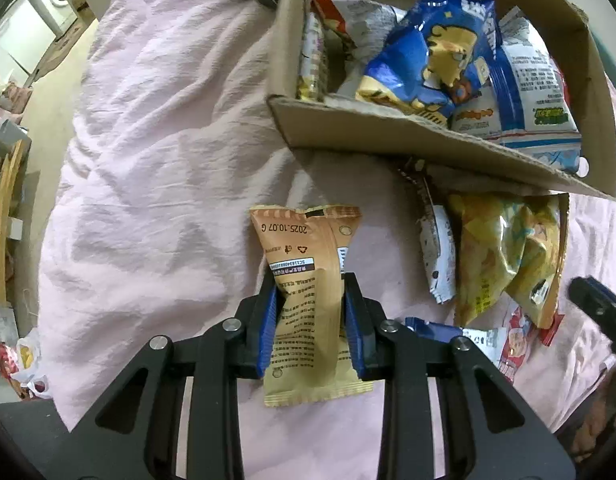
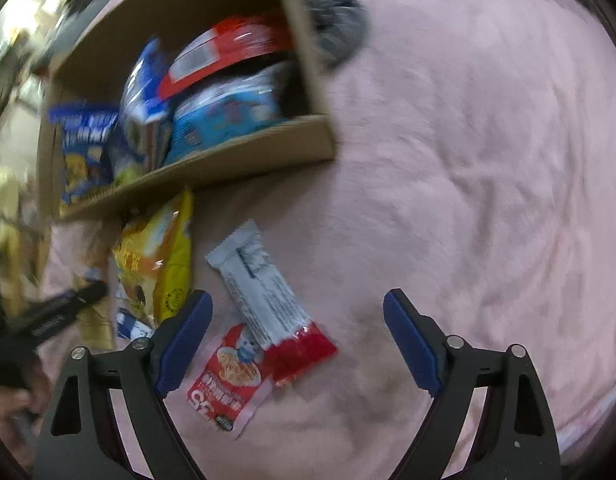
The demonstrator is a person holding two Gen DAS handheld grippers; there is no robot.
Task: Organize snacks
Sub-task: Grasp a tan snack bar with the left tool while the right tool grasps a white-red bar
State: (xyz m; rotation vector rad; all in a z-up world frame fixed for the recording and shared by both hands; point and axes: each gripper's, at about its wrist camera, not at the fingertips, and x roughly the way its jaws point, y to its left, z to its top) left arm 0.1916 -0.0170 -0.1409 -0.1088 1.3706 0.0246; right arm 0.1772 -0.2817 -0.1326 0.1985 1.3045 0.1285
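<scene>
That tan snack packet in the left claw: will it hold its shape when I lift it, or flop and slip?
The tan packet looks thin and crinkly, already pinched narrow by the left claw, so it will probably flop at both ends. It seems light. The glossy film might slip, though the pads press at mid-length.

The left gripper [image 1: 311, 280] points steeply down, its blue pads [image 1: 268, 320] pressed in from both sides on a tan snack packet [image 1: 308, 300], black linkage arms drawn close together. The right gripper [image 2: 298, 308] also points steeply down, jaws spread wide with nothing between the pads touching them. In the right wrist view the left gripper shows as a dark blurred shape at the left edge.
</scene>
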